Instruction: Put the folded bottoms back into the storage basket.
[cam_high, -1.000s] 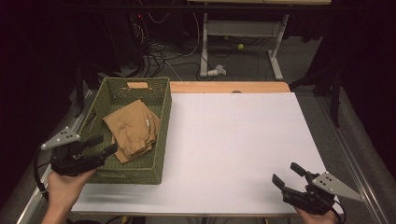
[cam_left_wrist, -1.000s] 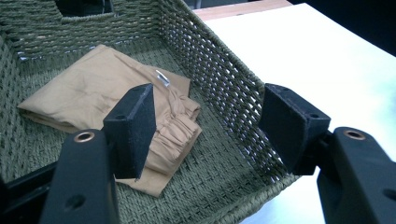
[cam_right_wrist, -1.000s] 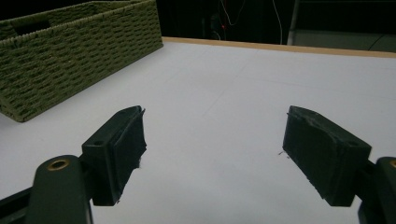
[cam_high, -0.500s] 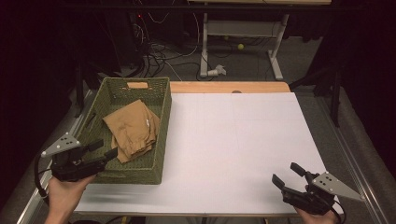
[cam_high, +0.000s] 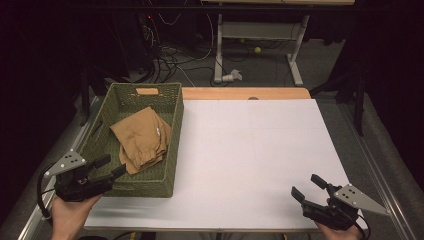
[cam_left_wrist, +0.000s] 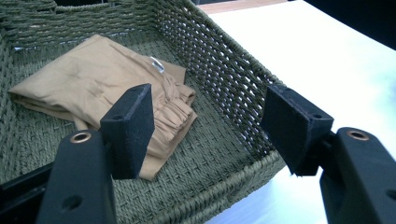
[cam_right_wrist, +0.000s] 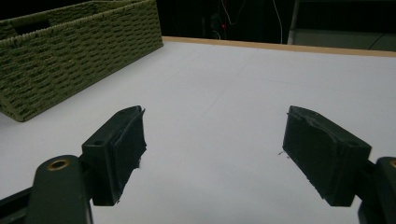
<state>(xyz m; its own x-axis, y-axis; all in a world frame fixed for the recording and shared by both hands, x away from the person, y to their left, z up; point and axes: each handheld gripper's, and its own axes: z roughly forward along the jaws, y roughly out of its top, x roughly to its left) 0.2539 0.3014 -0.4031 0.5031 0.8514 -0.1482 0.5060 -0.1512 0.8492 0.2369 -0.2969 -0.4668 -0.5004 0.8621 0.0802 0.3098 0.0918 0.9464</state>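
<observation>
Up close to the near edge of a white table (cam_high: 260, 150), a person holds a black two-jaw gripper in each hand. On the table's left side sits a green woven basket (cam_high: 172, 145), and inside it lies a folded tan garment (cam_high: 142, 137), resting on the basket floor with a small white label showing near its gathered waistband.

At the basket's near left corner, the left gripper (cam_high: 114, 167) points into the basket across its near rim. Its jaws stand wide apart with nothing between them. In the left gripper view, one pad hangs over the near edge of the garment (cam_left_wrist: 107, 88) without pressing on it, while the other sits just outside the basket wall (cam_left_wrist: 219, 70), above the table.

Well apart from that, the right gripper (cam_high: 307, 187) hovers at the table's near right corner, aimed across the bare white surface. Its jaws also stand wide and hold nothing. In its own view the basket (cam_right_wrist: 70, 51) sits far off to the left.
</observation>
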